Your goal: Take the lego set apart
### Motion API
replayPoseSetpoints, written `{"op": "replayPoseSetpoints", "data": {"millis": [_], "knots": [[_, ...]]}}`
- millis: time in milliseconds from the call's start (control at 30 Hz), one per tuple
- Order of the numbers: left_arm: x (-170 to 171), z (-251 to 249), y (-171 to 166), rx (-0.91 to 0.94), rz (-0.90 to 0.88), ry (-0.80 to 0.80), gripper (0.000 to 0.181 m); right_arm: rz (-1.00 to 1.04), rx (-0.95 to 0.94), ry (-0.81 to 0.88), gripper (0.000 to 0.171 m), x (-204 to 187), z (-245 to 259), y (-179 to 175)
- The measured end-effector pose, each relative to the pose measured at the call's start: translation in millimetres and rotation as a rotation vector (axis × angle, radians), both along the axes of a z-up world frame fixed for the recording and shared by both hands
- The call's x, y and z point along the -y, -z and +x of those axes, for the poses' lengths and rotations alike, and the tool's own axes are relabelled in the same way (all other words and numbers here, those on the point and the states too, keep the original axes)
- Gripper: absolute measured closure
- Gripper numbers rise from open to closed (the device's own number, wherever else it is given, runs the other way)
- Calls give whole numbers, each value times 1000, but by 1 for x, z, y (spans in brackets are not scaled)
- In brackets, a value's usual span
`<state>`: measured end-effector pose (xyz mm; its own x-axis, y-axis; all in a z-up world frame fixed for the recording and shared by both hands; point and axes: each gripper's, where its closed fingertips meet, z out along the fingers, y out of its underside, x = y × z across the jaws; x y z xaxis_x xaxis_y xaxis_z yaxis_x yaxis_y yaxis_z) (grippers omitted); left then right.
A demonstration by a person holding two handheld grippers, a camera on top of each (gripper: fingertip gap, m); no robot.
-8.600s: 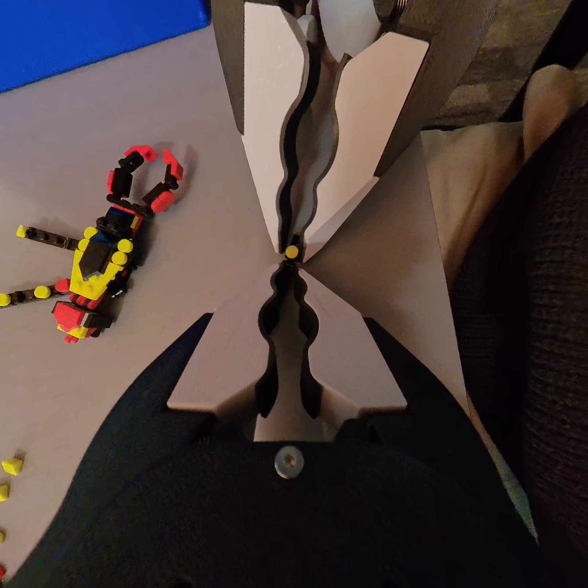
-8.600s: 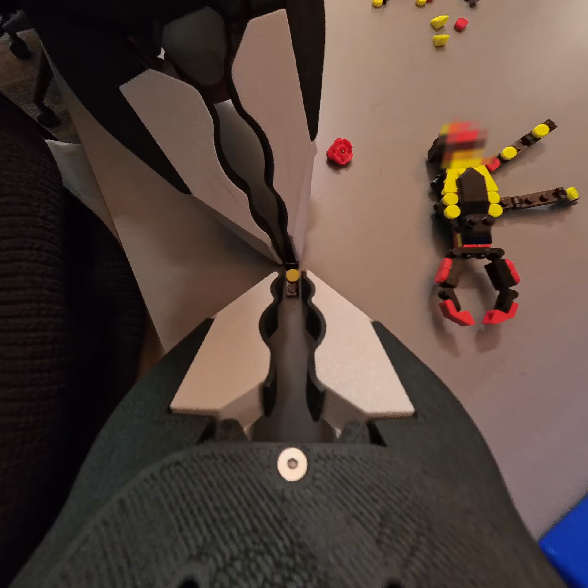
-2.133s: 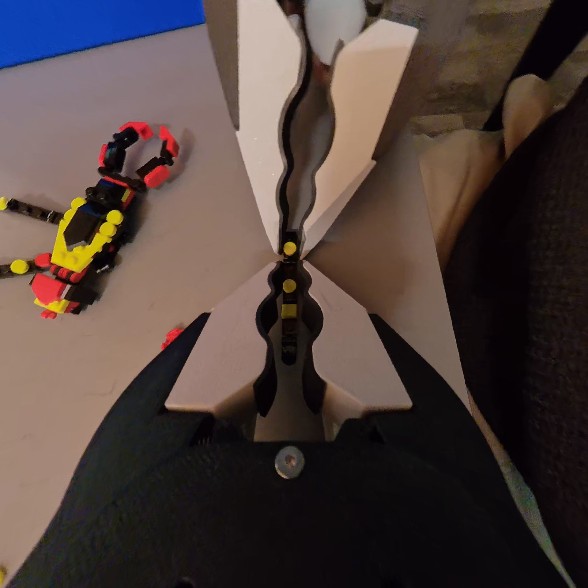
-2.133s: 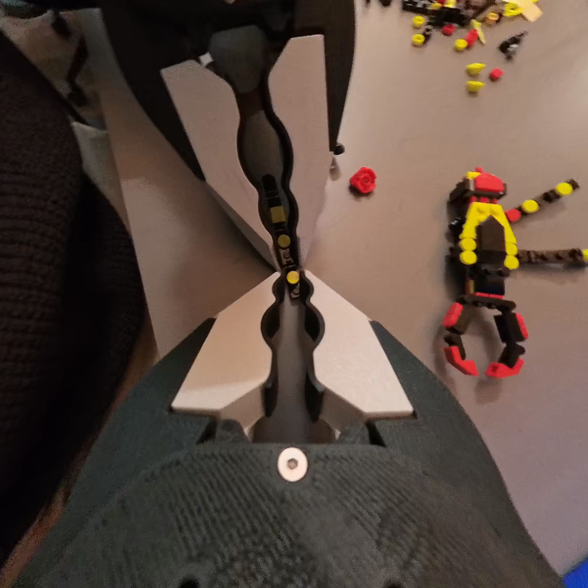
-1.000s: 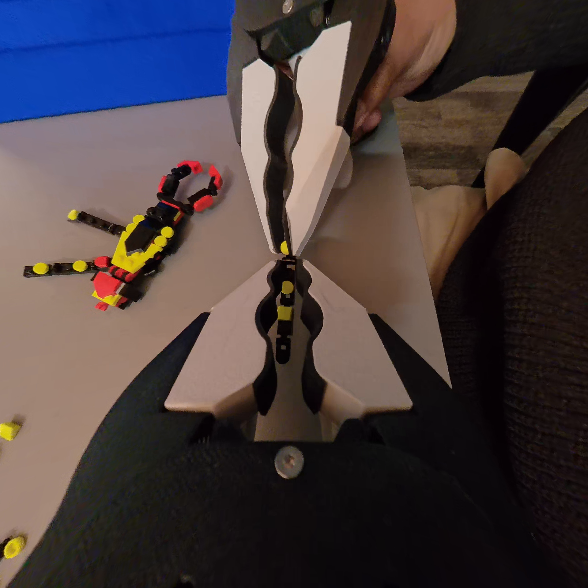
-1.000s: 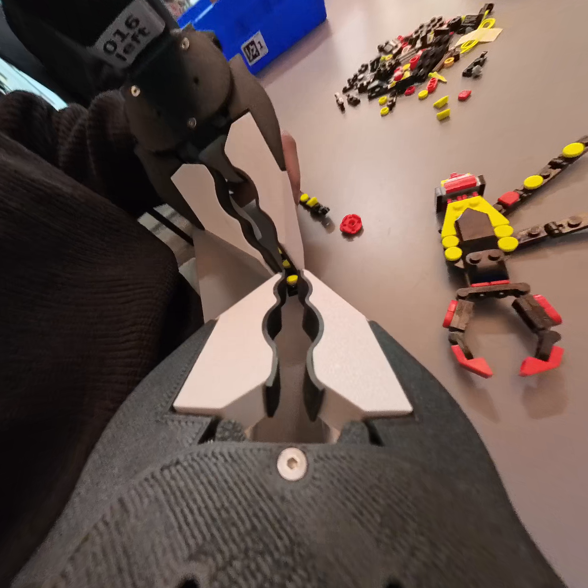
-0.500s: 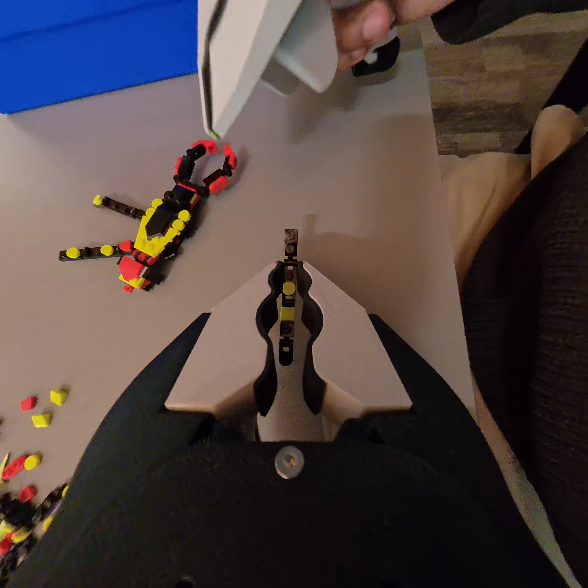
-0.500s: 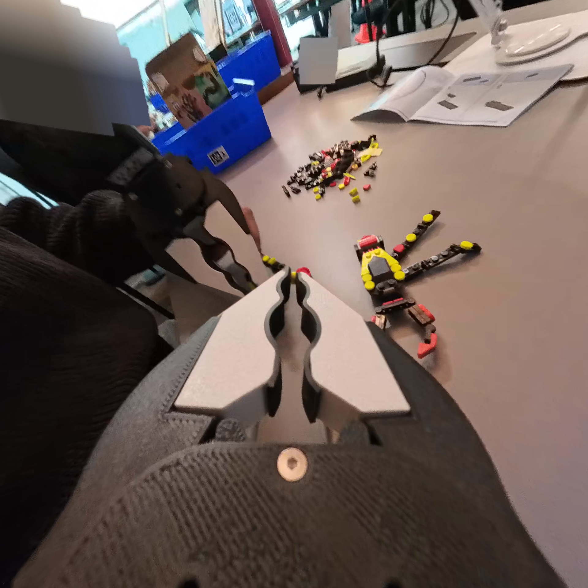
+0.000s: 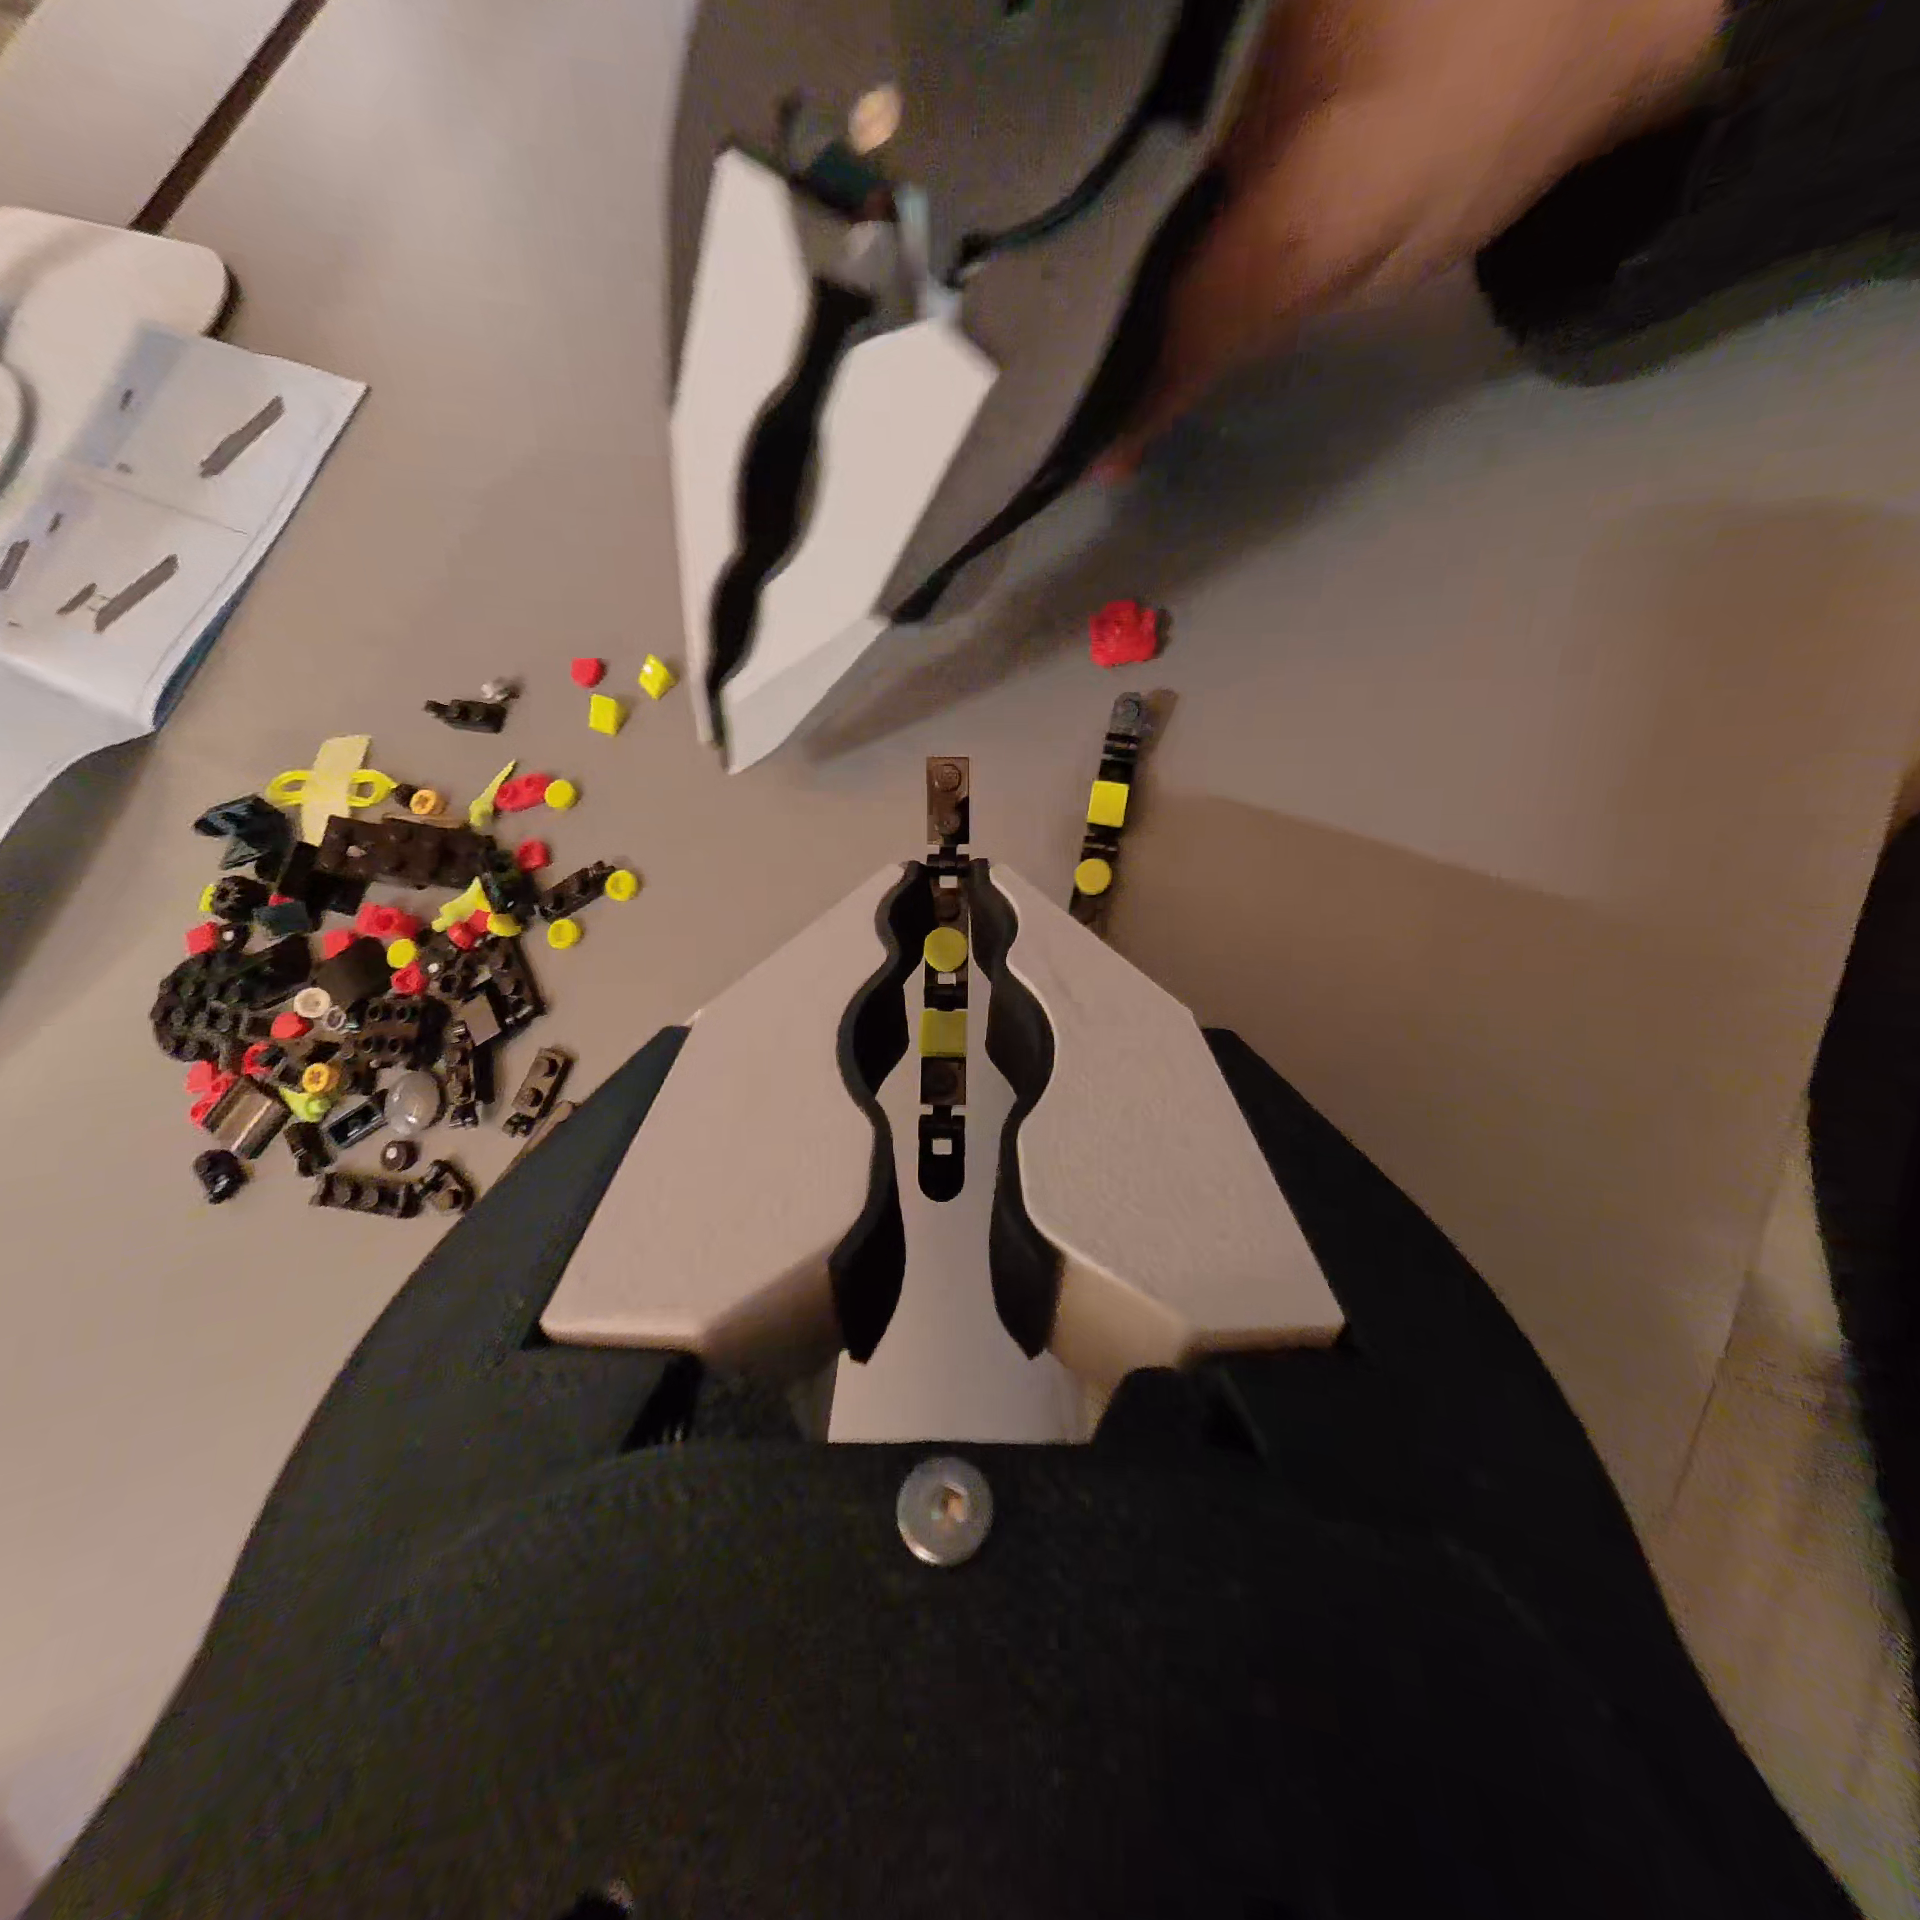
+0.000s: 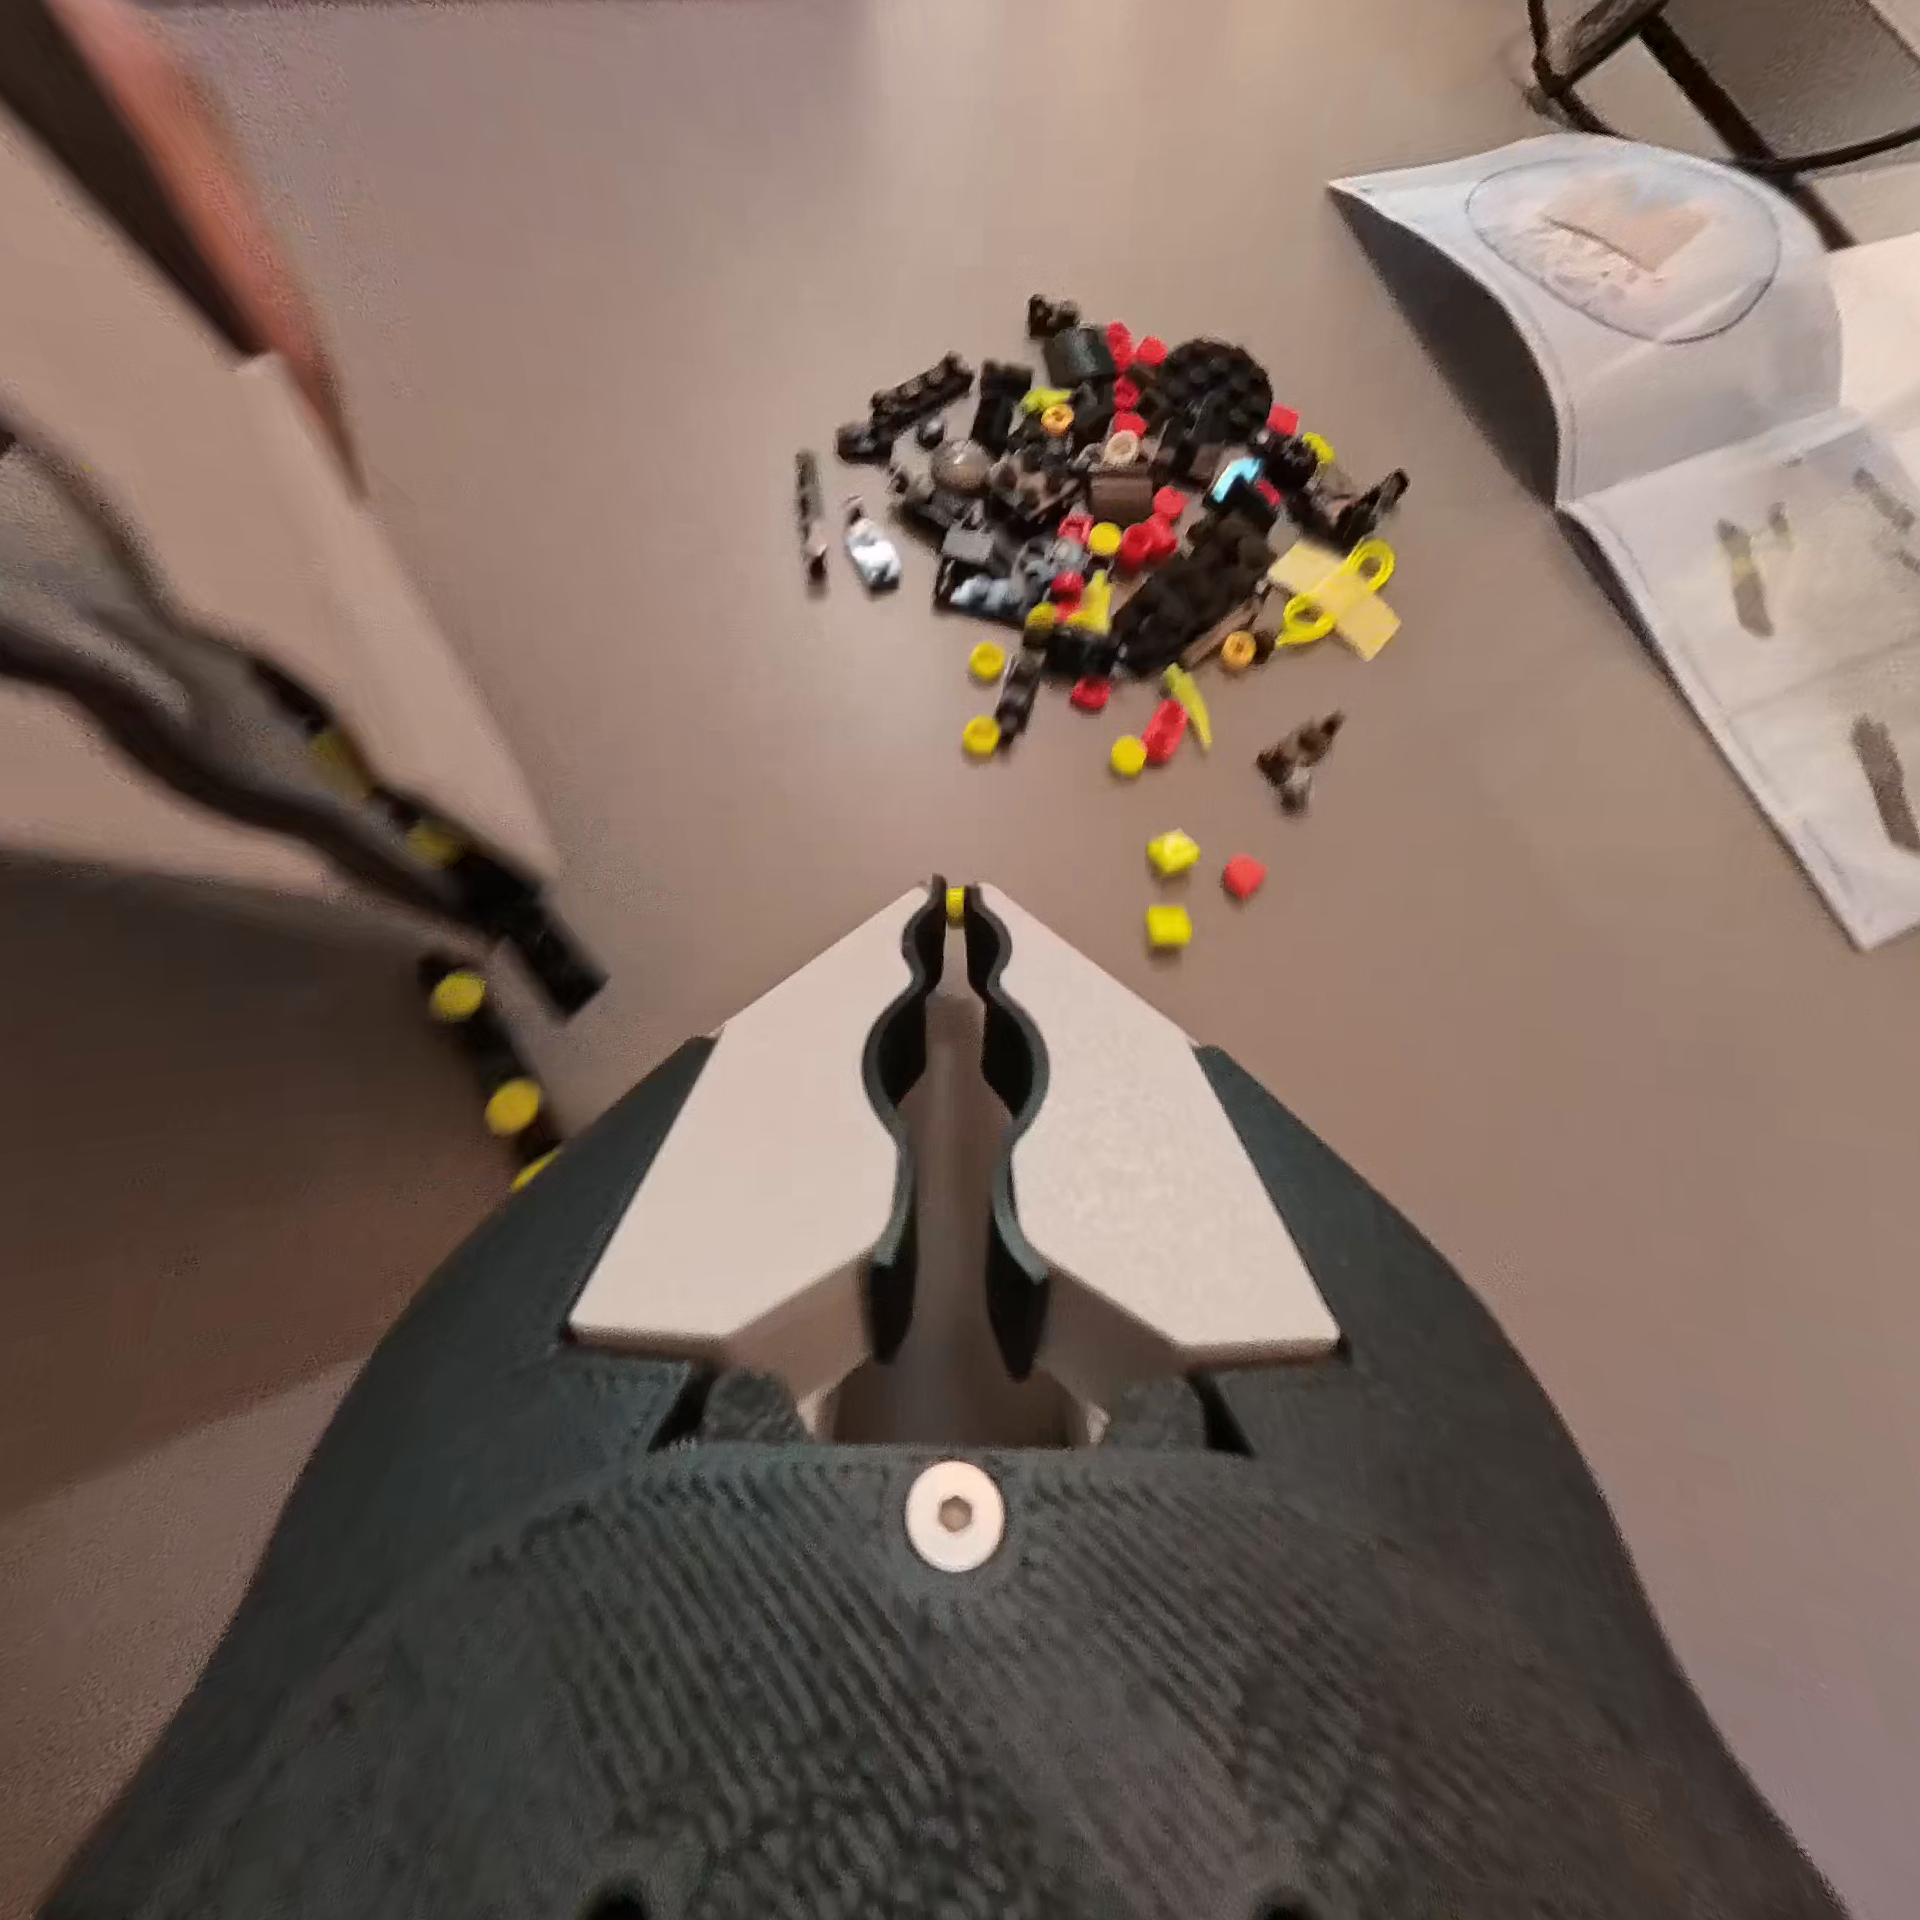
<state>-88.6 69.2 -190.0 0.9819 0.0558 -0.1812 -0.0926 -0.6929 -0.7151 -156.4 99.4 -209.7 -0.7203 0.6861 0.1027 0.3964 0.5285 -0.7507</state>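
Note:
My left gripper [image 9: 945,873] is shut on a black lego leg strip [image 9: 943,1029] with yellow studs; the strip's brown end sticks out past the tips. My right gripper [image 10: 954,896] is shut on a small yellow round stud [image 10: 954,906] at its tips. It also shows, blurred, at the top of the left wrist view [image 9: 724,727], above the table. The left gripper shows blurred at the left of the right wrist view [image 10: 540,956]. A second black leg strip [image 9: 1103,821] lies on the table right of my left gripper. The main lego model is out of view.
A pile of loose black, red and yellow pieces [image 9: 353,977] lies on the grey table, ahead of the right gripper [image 10: 1122,520]. A few single yellow and red pieces [image 10: 1174,854] lie nearer. A red piece [image 9: 1122,632] lies alone. An open instruction booklet [image 10: 1714,468] lies beside the pile. The grippers' ends are close to 8 cm from one another. My left gripper's tips are some 8 cm from the red piece [image 9: 1122,632].
The grippers pulled apart: the yellow stud came off the strip with the right gripper. Both then swung toward the pile of loose pieces; the scorpion-like model left view.

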Motion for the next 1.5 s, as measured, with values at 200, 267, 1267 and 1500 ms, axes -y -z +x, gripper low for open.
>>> {"op": "replayPoseSetpoints", "data": {"millis": [200, 267, 1267, 1500], "knots": [[-2, 6, 12, -37, -52, 44, 174, 25, 60, 43, 147, 2, -19, -2], [-3, 8, 15, -20, -52, 55, 174, 32, 32, 74, 147, -10, -11, -15], [-54, 128, 39, 158, -87, 430, 174, 20, 75, -173, 161, -23, 189, 12], [-52, 128, 33, 143, -46, 465, 174, 9, 103, -237, 150, -15, 196, 14]]}}
